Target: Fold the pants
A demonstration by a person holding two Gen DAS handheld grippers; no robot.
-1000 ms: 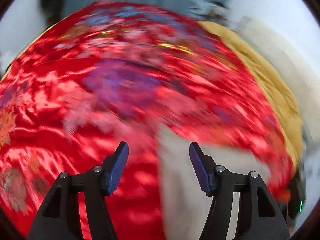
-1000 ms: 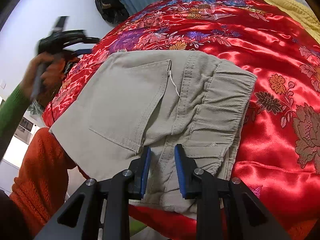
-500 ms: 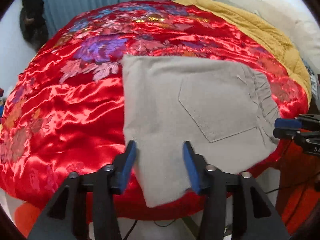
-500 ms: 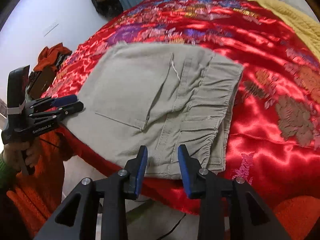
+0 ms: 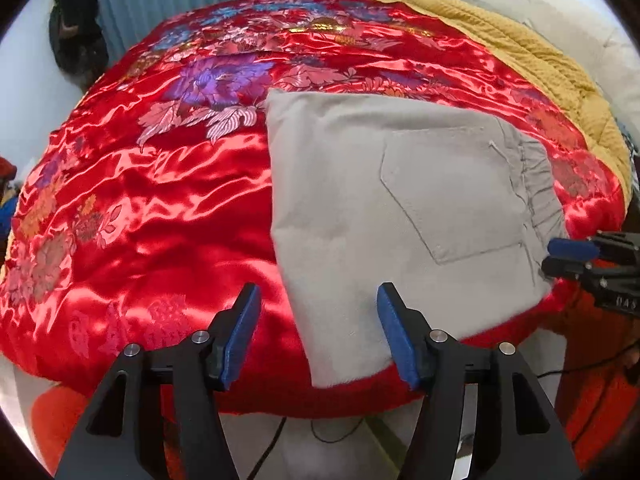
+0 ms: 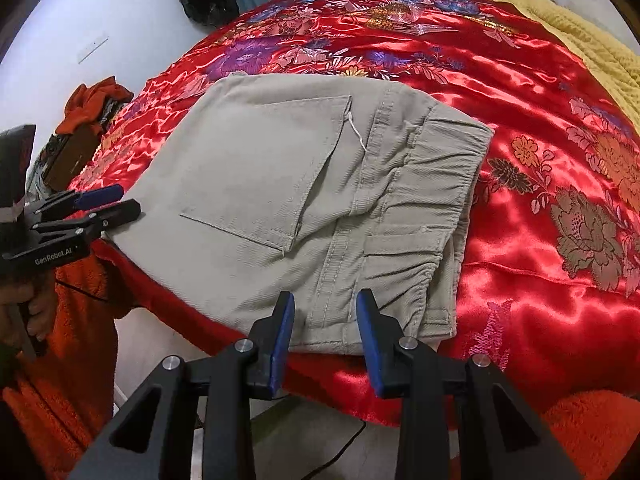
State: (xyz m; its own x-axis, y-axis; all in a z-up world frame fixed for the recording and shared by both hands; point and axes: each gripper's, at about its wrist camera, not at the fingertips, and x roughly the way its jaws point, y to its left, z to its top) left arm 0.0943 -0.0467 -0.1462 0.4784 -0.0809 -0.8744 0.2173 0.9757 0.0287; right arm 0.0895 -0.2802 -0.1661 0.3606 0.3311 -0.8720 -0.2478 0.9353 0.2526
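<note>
From my left wrist camera I see the left tongs (image 5: 318, 330) spread wide with nothing between the blue pads, hanging just off the near edge of the bed. The red floral satin bedspread (image 5: 160, 208) fills the left of that view. To its right lie the beige corduroy pants (image 5: 380, 216), folded into a compact rectangle near the bed's front edge, back pocket (image 5: 452, 196) facing up. Far right, the right tongs (image 5: 568, 258) show side-on at the waistband corner; from here I cannot tell their gap. Behind, this view alone shows the full sweep of the mustard quilt (image 5: 540, 64).

The right wrist camera settles it: the right tongs (image 6: 325, 334) stand parted, empty, their tips just over the near edge of the pants (image 6: 304, 184). At far left there, the left tongs (image 6: 108, 204) appear beside the pants' folded end, held by a hand (image 6: 28, 308) above an orange sleeve (image 6: 68, 344). Only this view shows the elastic waistband (image 6: 436, 200) stacked in layers, and the orange cloth (image 6: 96, 100) on a box beyond the bed.
</note>
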